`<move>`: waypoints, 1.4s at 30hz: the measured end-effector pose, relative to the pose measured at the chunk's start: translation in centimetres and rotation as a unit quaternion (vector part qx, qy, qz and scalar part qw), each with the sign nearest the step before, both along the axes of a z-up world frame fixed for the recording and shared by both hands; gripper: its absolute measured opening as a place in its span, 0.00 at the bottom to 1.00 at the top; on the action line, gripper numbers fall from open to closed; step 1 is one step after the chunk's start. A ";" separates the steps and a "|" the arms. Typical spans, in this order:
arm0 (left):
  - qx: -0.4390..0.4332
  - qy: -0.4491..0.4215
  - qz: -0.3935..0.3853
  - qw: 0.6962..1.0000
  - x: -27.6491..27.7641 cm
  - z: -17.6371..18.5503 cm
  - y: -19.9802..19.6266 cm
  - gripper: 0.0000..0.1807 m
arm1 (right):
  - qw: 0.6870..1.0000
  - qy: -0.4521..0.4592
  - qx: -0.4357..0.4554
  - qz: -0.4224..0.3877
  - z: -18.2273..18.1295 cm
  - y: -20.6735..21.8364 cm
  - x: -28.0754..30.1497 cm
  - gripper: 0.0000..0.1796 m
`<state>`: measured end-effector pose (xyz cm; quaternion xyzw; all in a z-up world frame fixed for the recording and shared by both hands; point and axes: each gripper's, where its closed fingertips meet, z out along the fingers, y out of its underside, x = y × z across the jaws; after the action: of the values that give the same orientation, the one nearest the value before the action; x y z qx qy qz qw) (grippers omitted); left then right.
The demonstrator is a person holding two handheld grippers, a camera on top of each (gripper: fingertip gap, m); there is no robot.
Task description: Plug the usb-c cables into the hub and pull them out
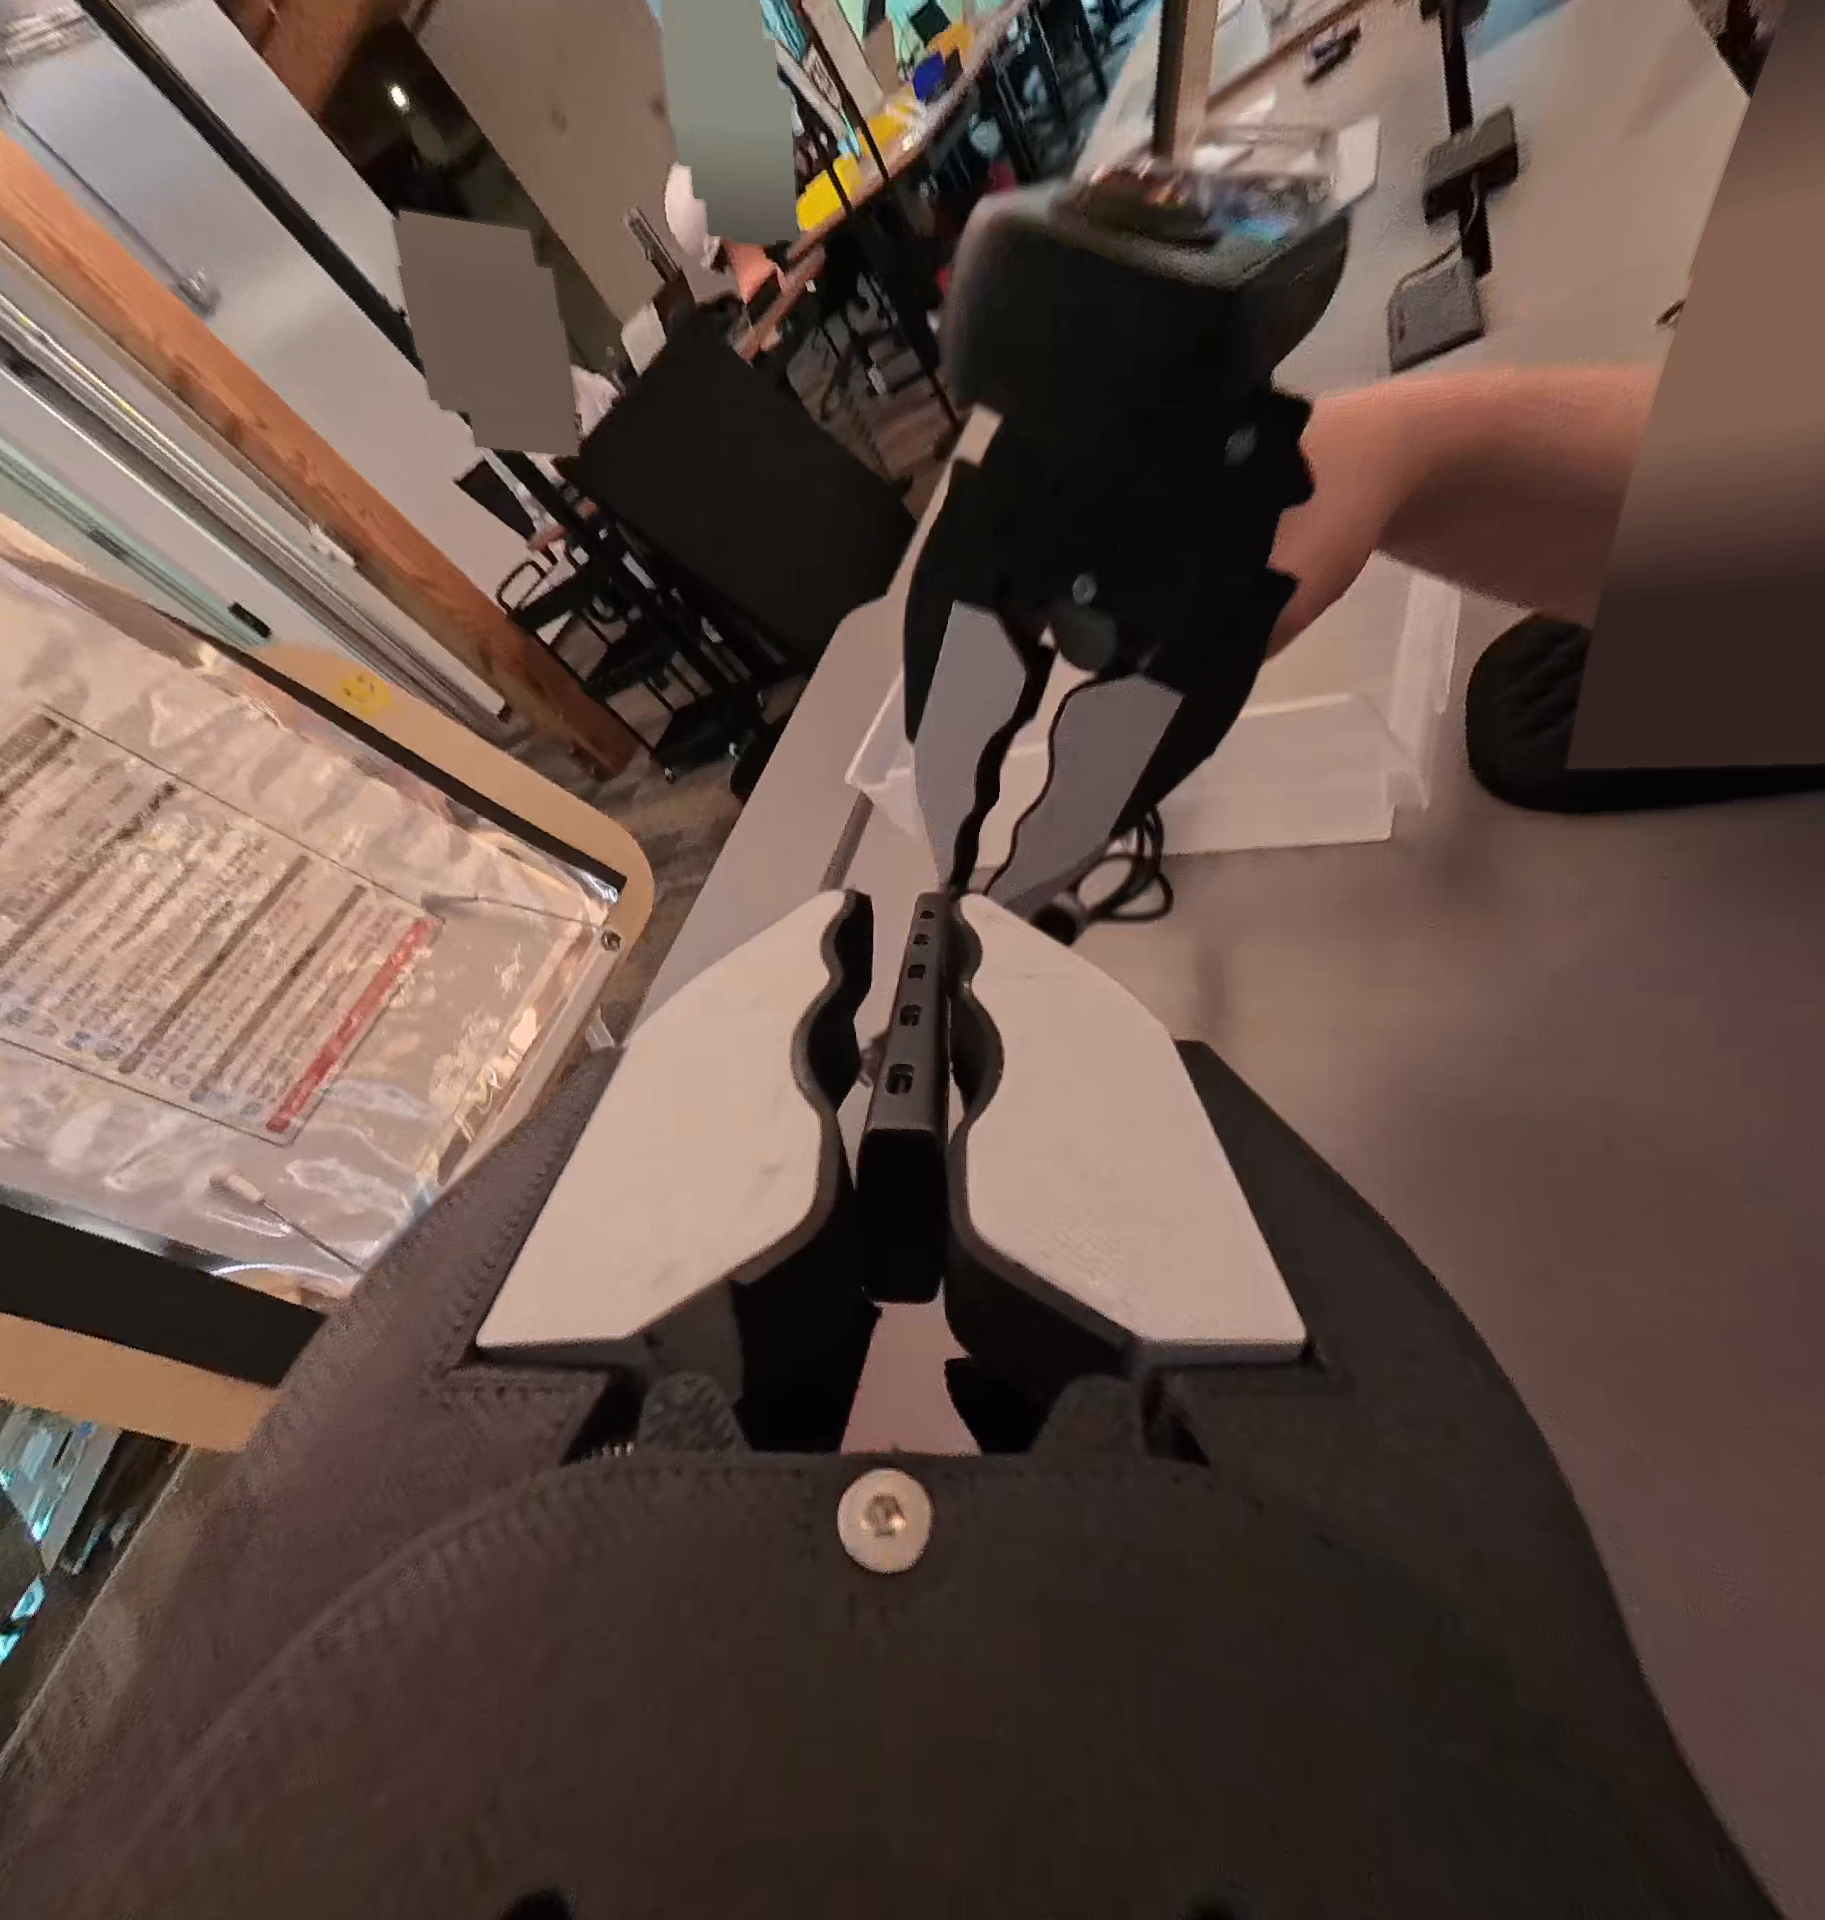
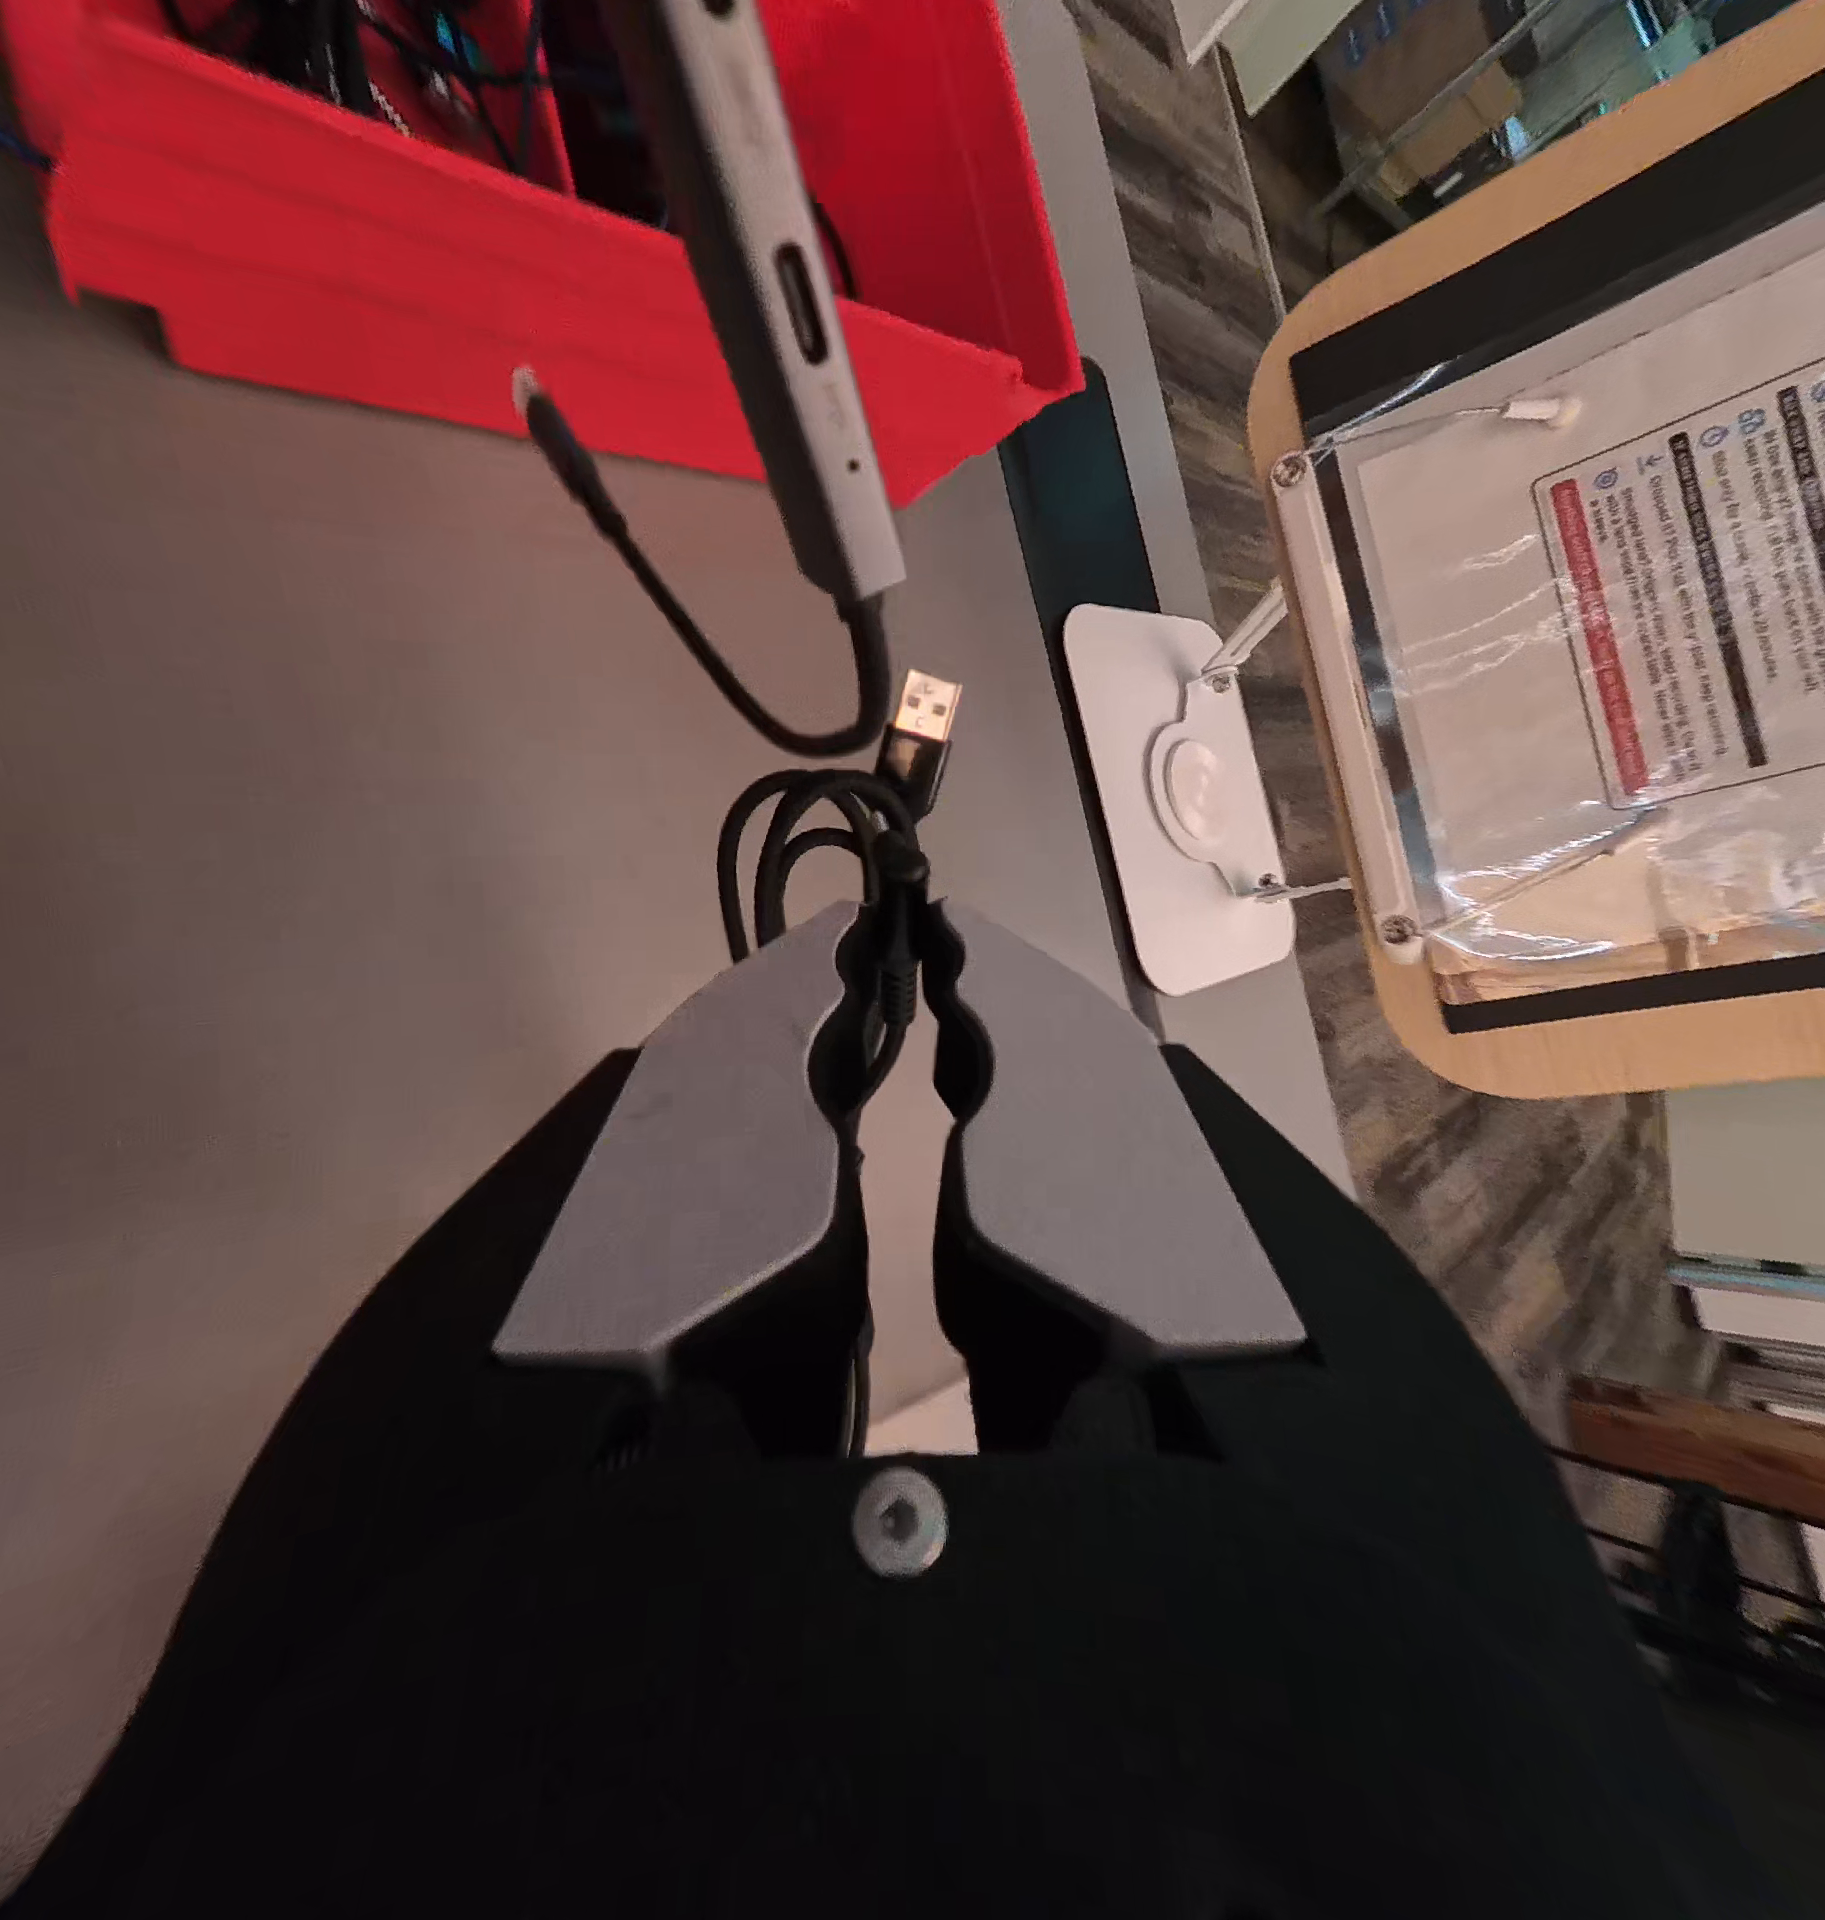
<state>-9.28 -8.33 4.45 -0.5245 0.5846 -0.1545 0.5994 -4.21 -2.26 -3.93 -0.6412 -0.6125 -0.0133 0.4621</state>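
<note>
In the left wrist view my left gripper (image 1: pixel 913 909) is shut on the slim dark hub (image 1: pixel 913 1039), held edge-on with its row of ports facing up. Just beyond the hub's far end, my right gripper (image 1: pixel 991 883) points toward it, shut on a black cable (image 1: pixel 991 758). In the right wrist view my right gripper (image 2: pixel 892 914) pinches the black cable (image 2: pixel 892 977) by its ribbed plug end. The cable's loops and a gold USB-A plug (image 2: pixel 929 717) hang past the tips. The grey hub (image 2: pixel 783 312) hovers ahead, apart from the cable, with its own short lead (image 2: pixel 679 613) trailing.
A red bin (image 2: pixel 368 260) with cables stands behind the hub. A clear plastic tub (image 1: pixel 1303 769) sits on the grey table (image 1: pixel 1407 1143). A framed sign board (image 1: pixel 212 935) on a white base plate (image 2: pixel 1168 800) stands at the table's edge. A person's forearm (image 1: pixel 1459 488) holds the right gripper.
</note>
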 end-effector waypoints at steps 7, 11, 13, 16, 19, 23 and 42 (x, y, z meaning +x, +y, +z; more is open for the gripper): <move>0.033 -0.068 0.008 0.997 -0.5 3.2 -1.0 0.07 | 0.995 0.065 -0.050 0.048 0.9 -1.6 -1.1 0.05; 0.042 -0.096 0.015 0.994 -0.6 4.2 -1.2 0.07 | 0.991 0.095 -0.084 0.042 1.1 -1.7 -1.5 0.05; 0.047 -0.112 0.021 0.992 -0.7 4.7 -1.3 0.07 | 0.989 0.095 -0.105 0.030 0.4 -1.4 -1.4 0.05; 0.061 -0.135 0.040 0.988 -1.2 5.5 -1.1 0.07 | 0.985 0.085 -0.145 0.031 -0.7 -1.7 -1.7 0.05; 0.076 -0.135 0.059 0.986 -1.6 5.6 -0.5 0.07 | 0.977 0.100 -0.176 0.061 -0.3 -3.2 -2.5 0.05; 0.071 -0.154 0.050 0.984 -1.1 5.6 -0.7 0.07 | 0.964 0.146 -0.206 0.088 1.2 -4.8 -3.9 0.05; -0.033 -0.166 0.010 0.986 2.9 2.1 -0.7 0.07 | 0.923 0.375 0.083 0.025 9.5 -3.1 -4.6 0.05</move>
<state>-6.35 -9.02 6.54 -0.5168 0.4664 -0.2525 0.6720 -8.83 -5.39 5.54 -0.5436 -0.4070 0.1888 0.7093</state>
